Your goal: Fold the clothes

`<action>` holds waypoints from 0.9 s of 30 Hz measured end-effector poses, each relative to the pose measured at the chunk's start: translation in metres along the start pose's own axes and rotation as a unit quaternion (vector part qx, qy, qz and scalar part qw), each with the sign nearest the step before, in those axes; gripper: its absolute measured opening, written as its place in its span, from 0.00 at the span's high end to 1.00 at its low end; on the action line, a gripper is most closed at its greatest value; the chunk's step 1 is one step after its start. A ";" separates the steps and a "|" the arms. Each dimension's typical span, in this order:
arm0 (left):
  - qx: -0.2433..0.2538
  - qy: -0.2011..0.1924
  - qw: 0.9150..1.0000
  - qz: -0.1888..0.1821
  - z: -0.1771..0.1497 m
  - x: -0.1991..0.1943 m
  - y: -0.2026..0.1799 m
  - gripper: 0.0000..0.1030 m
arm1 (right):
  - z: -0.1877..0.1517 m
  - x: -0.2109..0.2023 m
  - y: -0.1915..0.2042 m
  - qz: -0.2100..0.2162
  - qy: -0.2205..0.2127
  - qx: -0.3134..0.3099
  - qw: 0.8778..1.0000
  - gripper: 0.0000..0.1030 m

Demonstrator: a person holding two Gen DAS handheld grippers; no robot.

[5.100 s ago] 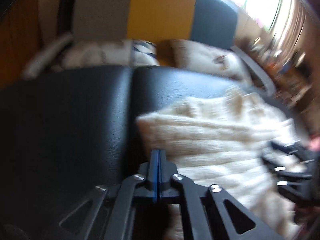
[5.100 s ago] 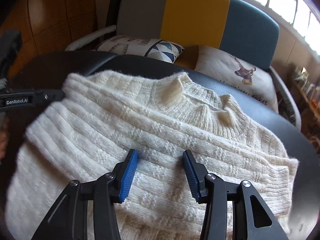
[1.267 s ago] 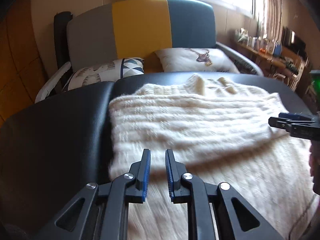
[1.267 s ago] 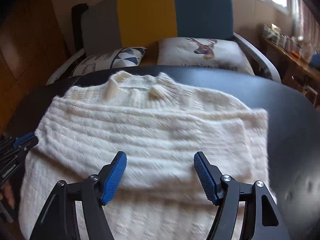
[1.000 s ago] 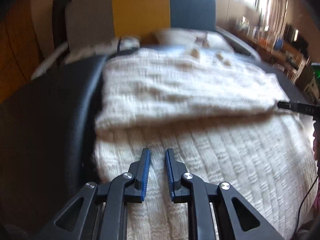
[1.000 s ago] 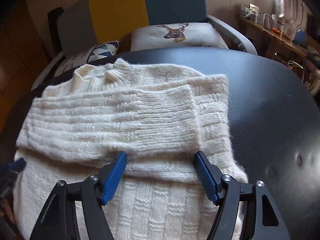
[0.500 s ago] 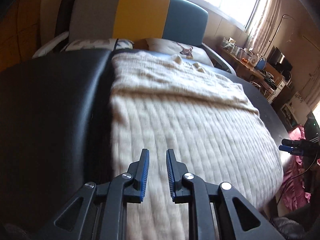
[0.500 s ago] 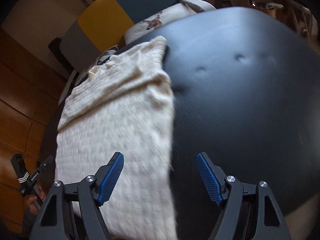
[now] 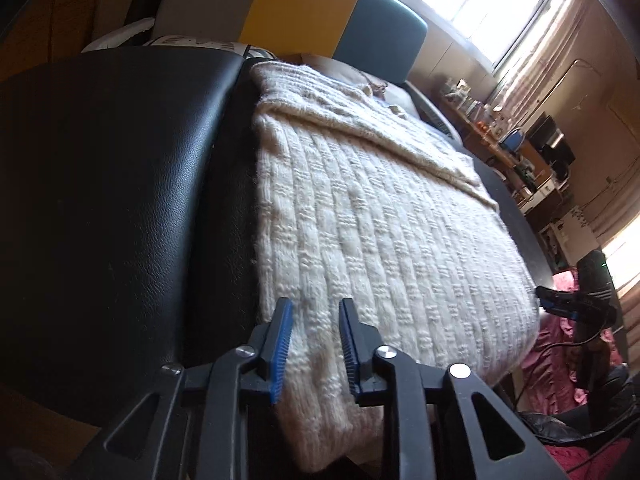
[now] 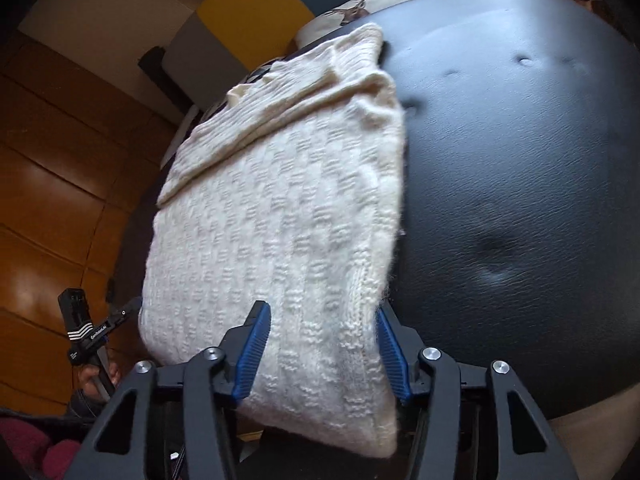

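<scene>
A cream knitted sweater lies flat on a black padded surface, sleeves folded across its far part, its hem hanging over the near edge. My left gripper is open, its blue-padded jaws straddling the hem near the sweater's left corner. In the right wrist view the sweater hangs over the black surface's edge. My right gripper is open wide, its jaws on either side of the hem's right corner. Each gripper shows in the other's view: the right one, the left one.
A grey, yellow and teal sofa with cushions stands behind the surface. A cluttered shelf and window are at the far right. Pink cloth lies on the floor. Wood panelling is at the left.
Both grippers have pulled back from the folded sleeves to the sweater's hem at the near edge. The left jaws have opened a little wider. The sweater has not moved.
</scene>
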State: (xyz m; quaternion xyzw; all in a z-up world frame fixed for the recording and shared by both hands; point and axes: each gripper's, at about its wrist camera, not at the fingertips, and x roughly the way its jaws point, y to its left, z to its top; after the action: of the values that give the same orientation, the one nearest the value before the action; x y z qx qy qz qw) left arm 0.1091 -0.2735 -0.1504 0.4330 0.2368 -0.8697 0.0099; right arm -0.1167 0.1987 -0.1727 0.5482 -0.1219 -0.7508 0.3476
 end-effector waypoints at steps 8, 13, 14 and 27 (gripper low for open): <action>-0.009 -0.015 1.000 0.011 -0.008 -0.008 0.008 0.75 | -0.008 0.007 -0.003 0.033 0.021 -0.003 0.999 0.66; -0.006 0.002 1.000 0.011 -0.013 -0.011 0.020 0.75 | -0.010 0.010 -0.001 0.051 0.039 -0.011 0.998 0.65; -0.008 0.002 1.000 0.004 -0.013 -0.010 0.021 0.73 | -0.010 0.010 -0.003 0.056 0.040 -0.007 0.998 0.65; 0.009 0.013 1.000 0.000 -0.008 0.000 0.005 0.92 | -0.014 0.015 0.024 -0.019 0.030 -0.094 0.995 0.67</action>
State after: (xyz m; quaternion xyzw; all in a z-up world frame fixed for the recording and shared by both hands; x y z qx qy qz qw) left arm 0.1162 -0.2746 -0.1563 0.4446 0.2293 -0.8659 0.0027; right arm -0.0969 0.1743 -0.1759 0.5374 -0.0298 -0.7486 0.3872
